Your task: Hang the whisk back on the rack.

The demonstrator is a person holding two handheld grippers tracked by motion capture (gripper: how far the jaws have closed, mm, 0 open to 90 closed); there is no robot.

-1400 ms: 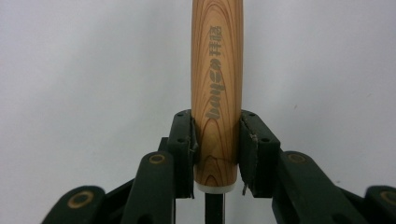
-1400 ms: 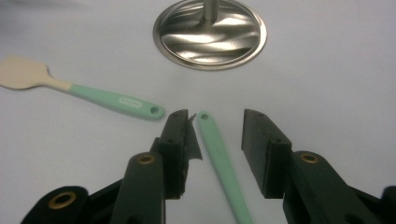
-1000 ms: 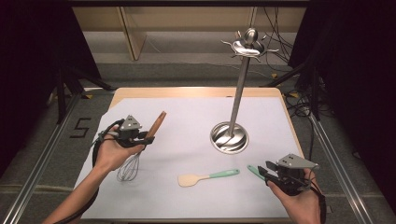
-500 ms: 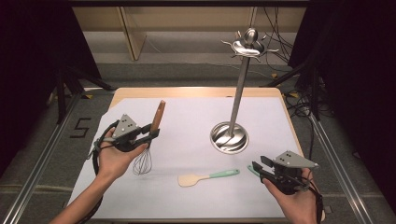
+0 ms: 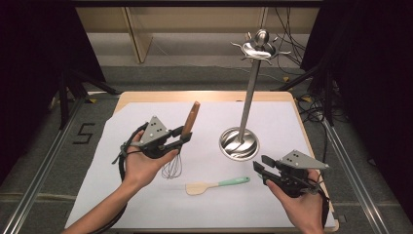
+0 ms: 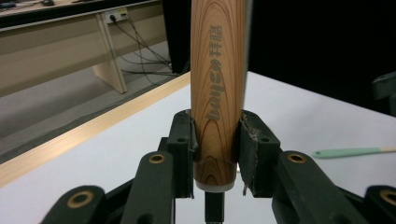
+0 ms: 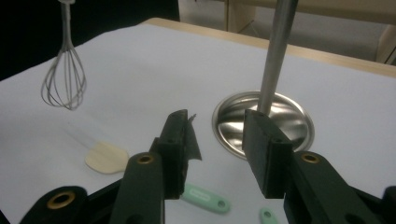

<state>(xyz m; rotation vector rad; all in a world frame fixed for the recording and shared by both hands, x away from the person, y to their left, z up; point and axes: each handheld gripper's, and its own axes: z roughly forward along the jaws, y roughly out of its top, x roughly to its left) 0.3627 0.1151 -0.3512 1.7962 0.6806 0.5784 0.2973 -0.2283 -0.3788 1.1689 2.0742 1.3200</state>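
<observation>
My left gripper (image 5: 181, 138) is shut on the wooden handle (image 5: 191, 117) of a whisk. The whisk's wire head (image 5: 172, 168) hangs down just above the white sheet. In the left gripper view the pads (image 6: 190, 154) clamp the handle (image 6: 218, 88) near its lower end. My right gripper (image 5: 260, 170) stands open at the right front, with nothing between its jaws. A spatula (image 5: 216, 185) with a mint-green handle and a pale blade lies flat between the two hands. In the right gripper view the spatula's handle (image 7: 205, 198) lies just under the open gripper (image 7: 219, 140).
A steel utensil stand rises at the back right, with a round base (image 5: 238, 144), a thin pole (image 5: 251, 92) and a hooked top (image 5: 260, 48). The white sheet (image 5: 122, 195) covers the wooden table (image 5: 204, 96). Dark floor and cables surround it.
The left hand has lifted the whisk and carried it to the right, with the handle turned more upright. The right hand has risen slightly and stayed open.
</observation>
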